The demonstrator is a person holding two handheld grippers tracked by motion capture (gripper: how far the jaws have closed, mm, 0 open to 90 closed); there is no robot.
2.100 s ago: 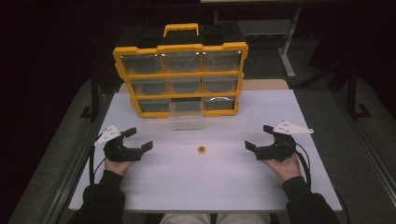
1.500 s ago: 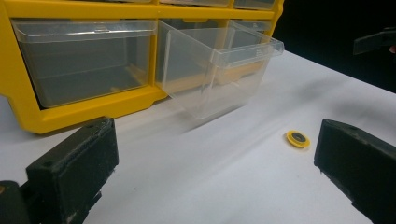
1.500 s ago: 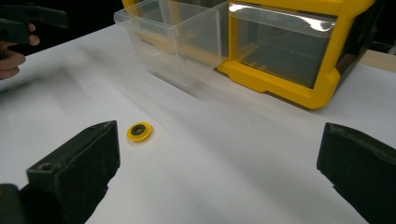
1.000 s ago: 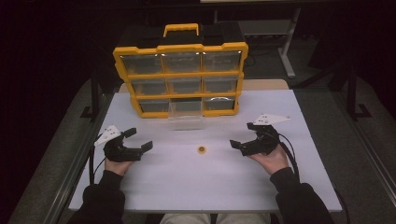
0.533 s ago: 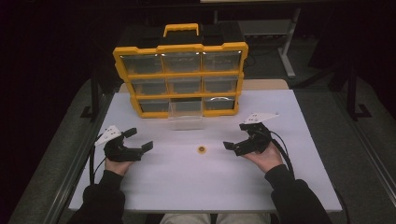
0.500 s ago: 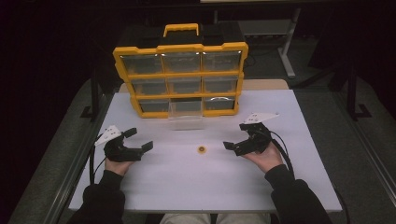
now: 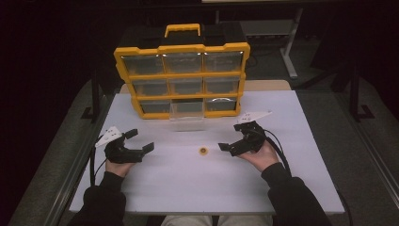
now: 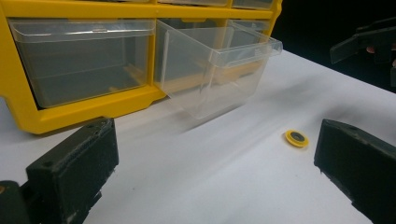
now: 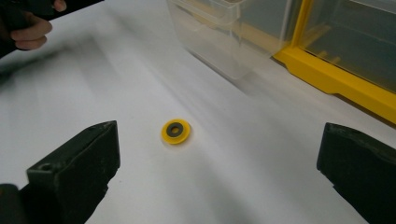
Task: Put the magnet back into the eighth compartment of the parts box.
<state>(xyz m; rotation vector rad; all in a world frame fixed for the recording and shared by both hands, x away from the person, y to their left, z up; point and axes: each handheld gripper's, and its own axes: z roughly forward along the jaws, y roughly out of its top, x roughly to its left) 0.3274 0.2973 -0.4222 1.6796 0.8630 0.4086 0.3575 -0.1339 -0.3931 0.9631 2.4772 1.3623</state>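
A small yellow disc with a dark centre (image 7: 203, 150) (image 8: 297, 138) (image 9: 176, 131) lies flat on the white table (image 7: 188, 188). My right gripper (image 7: 234, 141) (image 9: 219, 172) stands open just to the right of the disc, its jaws spread wide with nothing between them. At the table's left my left gripper (image 7: 140, 141) (image 8: 215, 186) rests open, also holding nothing. Behind the disc stands a yellow organiser (image 7: 182, 80) with clear drawers. Its bottom middle drawer (image 7: 187, 111) (image 8: 215, 65) (image 9: 219, 32) is pulled out.
The organiser's black and yellow handle (image 7: 182, 31) rises at the back. Dark floor and metal stand legs (image 7: 291, 52) surround the table. The person's forearms in dark sleeves (image 7: 291, 197) come in from the front edge.
My right gripper has moved left across the table toward the yellow disc, staying open. The left gripper has kept still.
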